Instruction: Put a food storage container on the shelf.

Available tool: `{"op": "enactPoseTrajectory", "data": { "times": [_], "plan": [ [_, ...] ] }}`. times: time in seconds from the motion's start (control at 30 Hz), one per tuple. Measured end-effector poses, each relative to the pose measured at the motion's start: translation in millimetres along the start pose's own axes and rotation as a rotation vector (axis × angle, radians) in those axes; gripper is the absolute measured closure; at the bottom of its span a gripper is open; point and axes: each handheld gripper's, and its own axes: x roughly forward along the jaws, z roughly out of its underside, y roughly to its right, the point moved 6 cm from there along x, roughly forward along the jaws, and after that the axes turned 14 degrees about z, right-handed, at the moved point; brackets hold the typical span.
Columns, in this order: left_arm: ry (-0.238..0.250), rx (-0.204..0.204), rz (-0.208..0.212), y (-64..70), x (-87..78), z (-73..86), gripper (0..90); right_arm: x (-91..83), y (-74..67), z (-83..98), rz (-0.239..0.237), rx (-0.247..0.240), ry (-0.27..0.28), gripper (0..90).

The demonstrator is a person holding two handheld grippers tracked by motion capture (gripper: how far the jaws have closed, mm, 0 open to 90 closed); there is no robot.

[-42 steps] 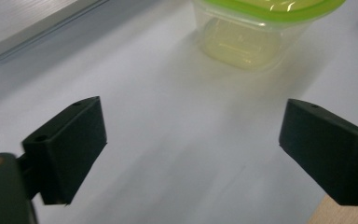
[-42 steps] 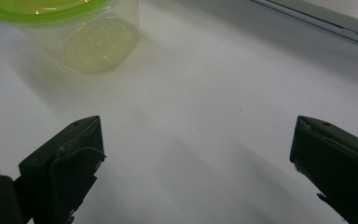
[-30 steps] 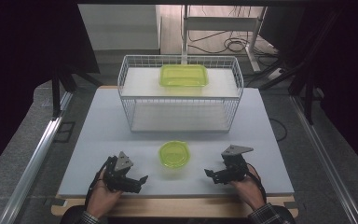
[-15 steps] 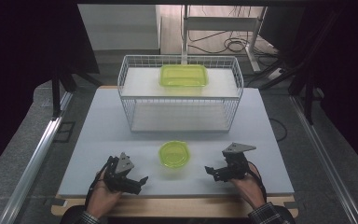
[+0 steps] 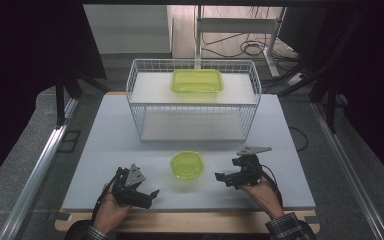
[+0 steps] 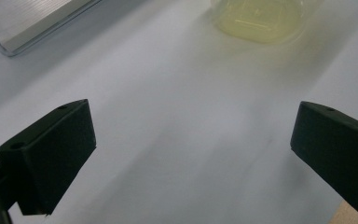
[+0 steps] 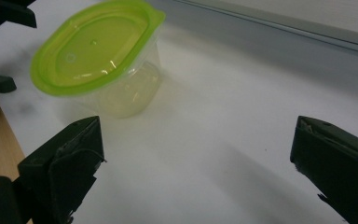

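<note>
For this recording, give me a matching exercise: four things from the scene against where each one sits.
Things:
1. round container
2. rectangular container
3. left gripper
4. right gripper

Places:
A. on top of the wire basket
B. on the table between the two grippers
C. near the front edge, right of the round container
D. near the front edge, left of the round container

Pairs: 1-B, 2-A, 3-D, 4-C
</note>
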Motion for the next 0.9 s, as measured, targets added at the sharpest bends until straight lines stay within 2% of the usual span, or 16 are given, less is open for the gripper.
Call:
{"op": "enactPoseTrajectory", "data": {
  "times": [0.07,0.2,0.3,0.63,0.9],
  "plan": [
    [-0.003,0.002,-0.002,-0.1,0.3,0.2,0.0,0.8,-0.1,-4.3,0.005,0.007,-0.015,2.1],
    [-0.008,0.004,-0.002,-0.1,0.5,0.6,0.0,2.8,-2.7,-14.7,-0.056,0.056,-0.039,2.2],
    [-0.011,0.006,-0.003,-0.1,0.7,0.7,0.0,5.9,-4.6,-22.6,-0.077,0.077,-0.052,5.5],
    [-0.016,0.015,-0.006,0.1,0.7,1.0,0.0,20.2,-5.0,-42.1,-0.11,0.118,-0.039,23.2],
    [-0.027,0.02,-0.008,0.3,1.4,1.5,0.0,38.1,-13.4,-45.9,-0.205,0.136,-0.092,36.8]
  ]
}}
